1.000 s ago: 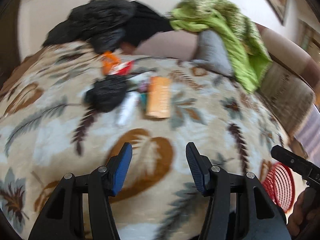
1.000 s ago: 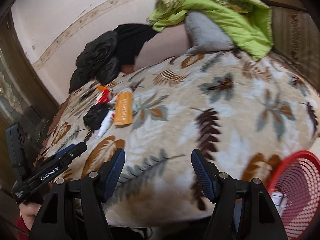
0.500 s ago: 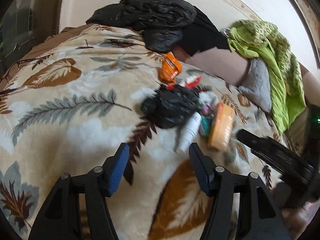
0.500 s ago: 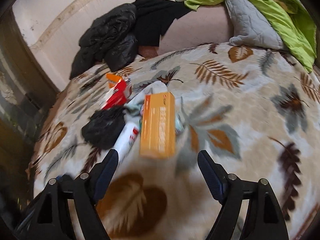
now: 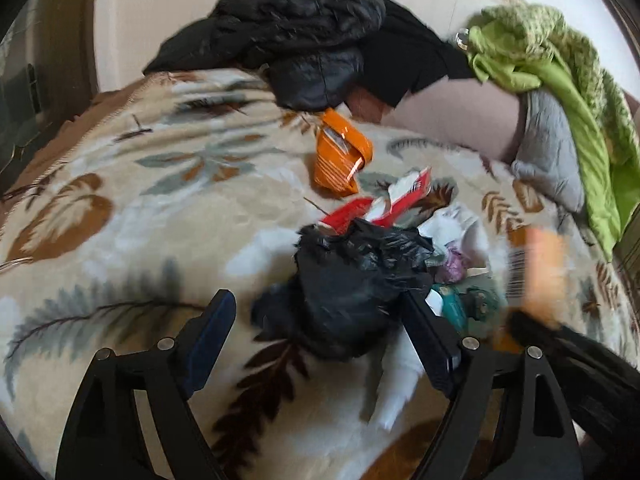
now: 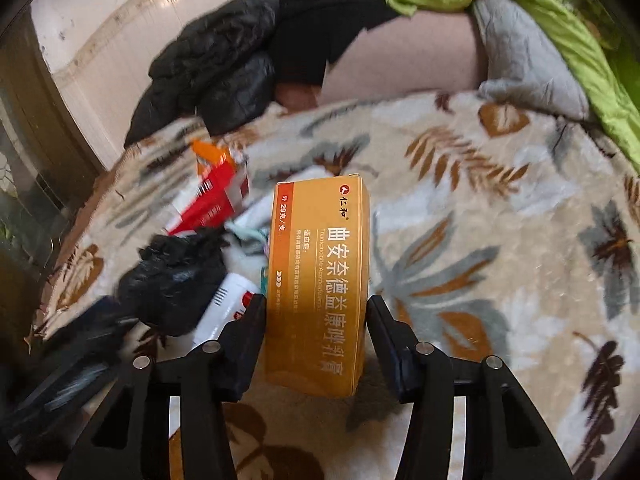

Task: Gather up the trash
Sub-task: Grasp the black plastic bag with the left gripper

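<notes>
A pile of trash lies on the leaf-patterned blanket (image 5: 120, 216). My left gripper (image 5: 320, 320) is open, its fingers either side of a crumpled black plastic bag (image 5: 352, 284). My right gripper (image 6: 316, 320) is open around the near end of an orange medicine box (image 6: 320, 272), its fingers close to the box's sides; the box shows blurred in the left view (image 5: 536, 264). Beside the bag lie a white tube (image 6: 224, 312), red-and-white packaging (image 5: 384, 204) and an orange packet (image 5: 340, 156).
A black jacket (image 5: 304, 48) is heaped at the far edge of the bed. A green blanket (image 5: 560, 92) drapes over a grey pillow (image 5: 552, 148) at the far right. A dark wooden frame (image 6: 36, 128) stands left of the bed.
Both grippers have moved in toward the trash pile. The left now straddles the black bag; the right has closed in around the orange box, which appears partly lifted.
</notes>
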### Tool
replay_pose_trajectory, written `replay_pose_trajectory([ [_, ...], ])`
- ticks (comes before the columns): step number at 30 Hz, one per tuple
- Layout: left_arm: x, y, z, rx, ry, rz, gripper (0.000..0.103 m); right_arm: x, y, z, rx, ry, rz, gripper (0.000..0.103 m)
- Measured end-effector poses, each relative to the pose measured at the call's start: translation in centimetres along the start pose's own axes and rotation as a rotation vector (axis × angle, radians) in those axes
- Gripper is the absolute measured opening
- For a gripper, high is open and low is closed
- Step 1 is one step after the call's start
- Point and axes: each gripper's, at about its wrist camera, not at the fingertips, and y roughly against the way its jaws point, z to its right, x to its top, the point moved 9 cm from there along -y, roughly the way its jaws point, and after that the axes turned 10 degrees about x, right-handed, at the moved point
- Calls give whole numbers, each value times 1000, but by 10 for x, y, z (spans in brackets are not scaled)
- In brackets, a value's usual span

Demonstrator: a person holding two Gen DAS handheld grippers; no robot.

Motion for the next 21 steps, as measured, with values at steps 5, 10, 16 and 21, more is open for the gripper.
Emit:
replay_pose_trajectory([
  [5,4,-9,18,-66,-29,19,55,-2,16,5,42,-44,14,55],
  [10,0,12,28,-94,-68,53,22,-5,29,15,58,-97,22,55],
  [16,-14,62,19,-156,-36,87,21,-16,63,17,63,-85,55,55],
  [21,-38,118,24,-203,-42,135,21,-38,100,10,66,-14,72,55],
])
